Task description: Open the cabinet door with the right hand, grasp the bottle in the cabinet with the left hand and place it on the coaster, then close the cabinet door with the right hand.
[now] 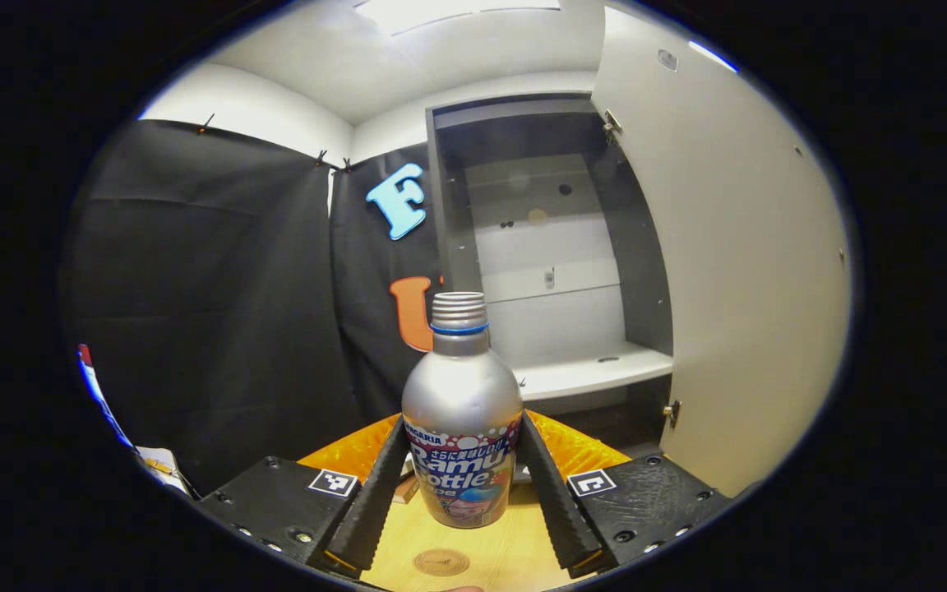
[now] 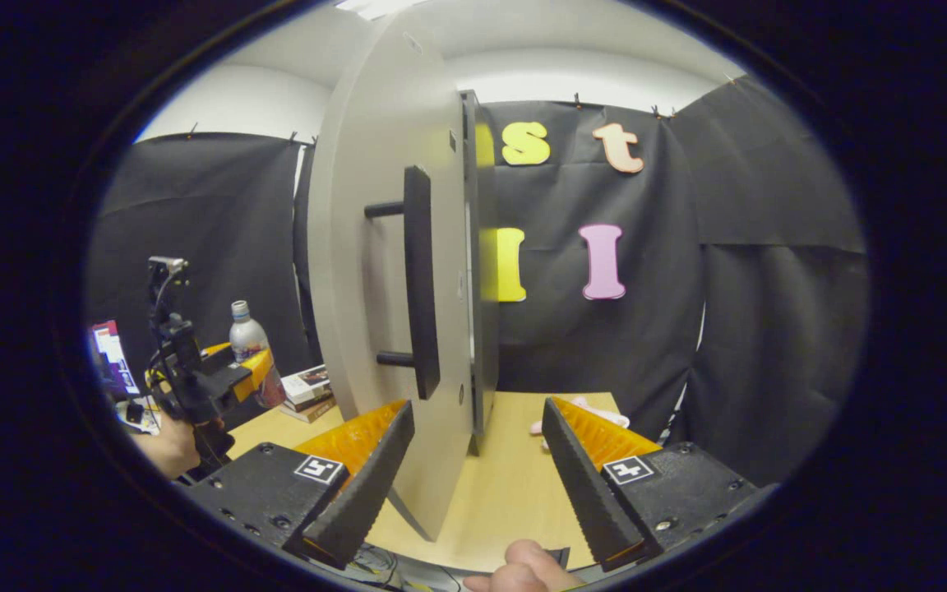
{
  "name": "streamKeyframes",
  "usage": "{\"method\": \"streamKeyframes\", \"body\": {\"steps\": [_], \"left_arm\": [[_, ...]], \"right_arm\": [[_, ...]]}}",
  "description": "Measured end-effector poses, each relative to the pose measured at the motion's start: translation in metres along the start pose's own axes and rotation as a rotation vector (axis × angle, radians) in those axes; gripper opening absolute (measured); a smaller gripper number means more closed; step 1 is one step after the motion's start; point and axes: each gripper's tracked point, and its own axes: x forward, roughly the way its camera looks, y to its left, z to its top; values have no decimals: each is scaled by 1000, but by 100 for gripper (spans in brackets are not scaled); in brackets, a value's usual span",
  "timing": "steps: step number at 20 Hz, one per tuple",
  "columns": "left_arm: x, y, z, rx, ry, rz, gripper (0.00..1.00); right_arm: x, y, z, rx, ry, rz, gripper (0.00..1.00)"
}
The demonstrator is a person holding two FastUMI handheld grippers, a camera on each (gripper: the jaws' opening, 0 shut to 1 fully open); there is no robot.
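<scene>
A curtained recording booth: black cloth walls point(image 2: 769, 288) clipped up around a wooden counter point(image 2: 515, 485), with a white cabinet point(image 1: 556, 271) at frame centre, under ceiling lighting.

No txt I can report from here. Bottle point(image 1: 462, 411) carries a printed label w/ lettering, left unread. I see square coded tags point(image 1: 333, 482) on the bodies of the left gripper point(image 1: 463, 427) and right gripper point(image 2: 478, 409): b/w patterns, no words. Print on the books point(image 2: 307, 386) is too small.
</scene>
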Motion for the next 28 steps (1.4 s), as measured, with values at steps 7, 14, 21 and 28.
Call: {"method": "streamKeyframes", "body": {"steps": [7, 14, 21, 28], "left_arm": [[10, 22, -140, 59, 39, 87, 78], [38, 35, -250, -61, 171, 169, 78], [37, 33, -268, -90, 168, 173, 78], [32, 31, -265, -123, 148, 152, 98]], "right_arm": [[10, -8, -39, -79, 85, -72, 100], [20, 6, -82, -215, 205, -92, 100], [28, -9, -87, -165, 250, -131, 100], [23, -3, -98, -172, 272, -118, 100]]}}
